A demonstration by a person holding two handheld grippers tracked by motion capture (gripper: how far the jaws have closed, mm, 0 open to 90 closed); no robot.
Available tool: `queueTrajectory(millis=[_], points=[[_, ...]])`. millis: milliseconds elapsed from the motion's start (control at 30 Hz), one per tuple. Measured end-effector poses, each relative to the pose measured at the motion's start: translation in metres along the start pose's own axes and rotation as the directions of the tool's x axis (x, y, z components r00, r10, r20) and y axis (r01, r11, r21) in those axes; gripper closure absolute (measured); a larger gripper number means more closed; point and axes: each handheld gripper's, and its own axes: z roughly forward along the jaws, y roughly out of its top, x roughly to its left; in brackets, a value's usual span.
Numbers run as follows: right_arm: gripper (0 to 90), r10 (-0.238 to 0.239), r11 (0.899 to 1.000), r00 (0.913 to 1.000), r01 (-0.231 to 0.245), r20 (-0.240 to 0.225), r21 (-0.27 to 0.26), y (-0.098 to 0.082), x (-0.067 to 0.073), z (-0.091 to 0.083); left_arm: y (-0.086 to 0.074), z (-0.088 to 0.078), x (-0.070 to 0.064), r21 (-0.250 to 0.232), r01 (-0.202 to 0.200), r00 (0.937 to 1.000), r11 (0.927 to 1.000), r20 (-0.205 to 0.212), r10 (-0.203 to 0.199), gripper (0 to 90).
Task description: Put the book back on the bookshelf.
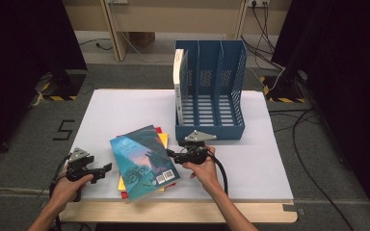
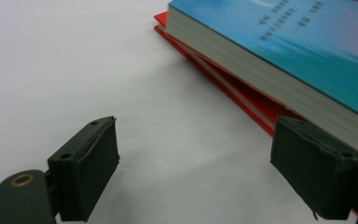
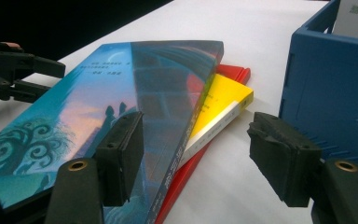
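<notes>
Blue book (image 1: 144, 161) lies flat on top of stack, front-left part of white desk (image 1: 125, 103), cover up, skewed over yellow book (image 3: 223, 100) and red book (image 2: 256, 102) beneath. Right tool (image 1: 173, 155) just beside stack's right edge, jaws spread, nothing pinched; one jaw over blue cover, other toward blue file rack (image 1: 211, 91). Left tool (image 1: 107, 167) at stack's left edge, jaws spread, empty, one pad (image 2: 317, 168) just beside book pages. White book (image 1: 178, 72) stands upright in rack's left compartment.
</notes>
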Motion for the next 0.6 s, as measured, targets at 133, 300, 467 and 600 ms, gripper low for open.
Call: queueTrajectory(millis=[133,300,467,600], points=[[36.1,0.002,1.0,1.0,-0.002,-0.004,0.006,-0.001,0.0,0.001,0.001,0.001,-0.008,-0.009,-0.008,0.9999,0.9999,0.01,0.008,14.5],[36.2,0.0,1.0,1.0,0.0,-0.005,0.007,-0.002,0.0,0.002,0.0,0.0,-0.018,-0.007,-0.025,0.9994,0.9996,0.022,0.026,15.0],[35.5,0.007,1.0,0.9997,-0.007,-0.023,0.019,-0.004,0.0,0.005,0.001,0.0,-0.018,-0.002,-0.015,0.9995,0.9999,0.029,0.015,16.9],[34.4,0.008,0.999,0.9992,-0.006,-0.039,0.037,-0.005,0.002,0.008,0.001,-0.001,-0.019,-0.003,-0.02,0.9994,0.9998,0.027,0.02,17.7]])
